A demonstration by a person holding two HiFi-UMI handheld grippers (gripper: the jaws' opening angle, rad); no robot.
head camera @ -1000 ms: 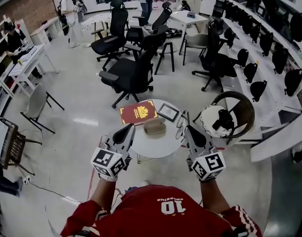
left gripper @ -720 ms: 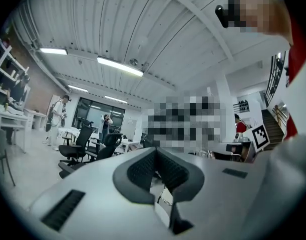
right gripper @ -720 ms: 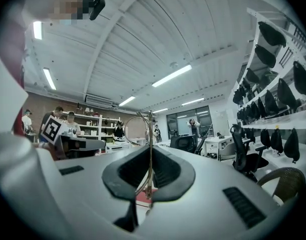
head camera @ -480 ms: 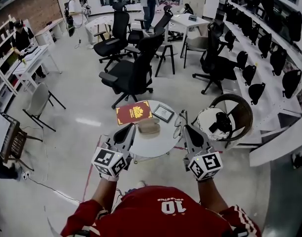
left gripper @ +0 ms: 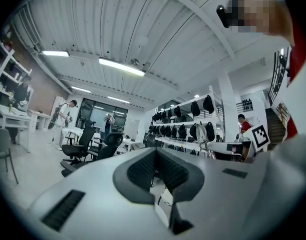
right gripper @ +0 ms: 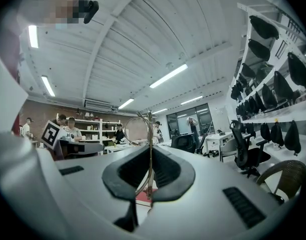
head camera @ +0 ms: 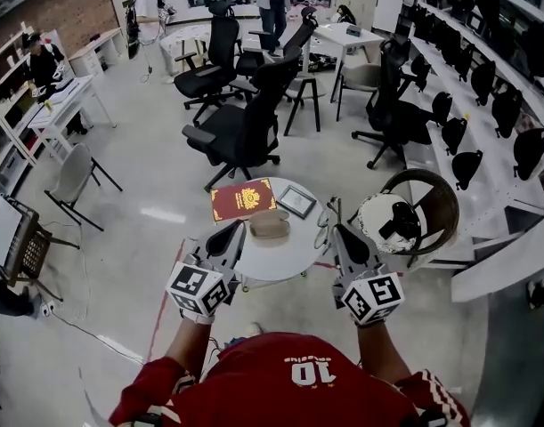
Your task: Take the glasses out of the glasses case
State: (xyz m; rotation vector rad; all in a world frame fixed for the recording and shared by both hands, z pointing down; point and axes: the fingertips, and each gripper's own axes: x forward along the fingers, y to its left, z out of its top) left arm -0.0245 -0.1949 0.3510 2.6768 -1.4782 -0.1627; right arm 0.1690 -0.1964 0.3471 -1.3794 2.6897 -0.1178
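Much of the near rim of the round white surface (head camera: 285, 261) is covered by my left gripper (head camera: 235, 229) and right gripper (head camera: 336, 230), so I can't see what sits under them. On the far side lie a red book (head camera: 245, 200) and a small picture frame (head camera: 298, 202). The beige glasses case (head camera: 270, 228) rests mid-surface, too small for me to tell whether its lid is up. Both arms reach forward side by side, with the fingers pointing away from the body. The left fingers are pressed together on nothing, just left of the case. The right fingers pinch the thin wire glasses (right gripper: 150, 134) edge-on at the surface's right edge, clear of the case.
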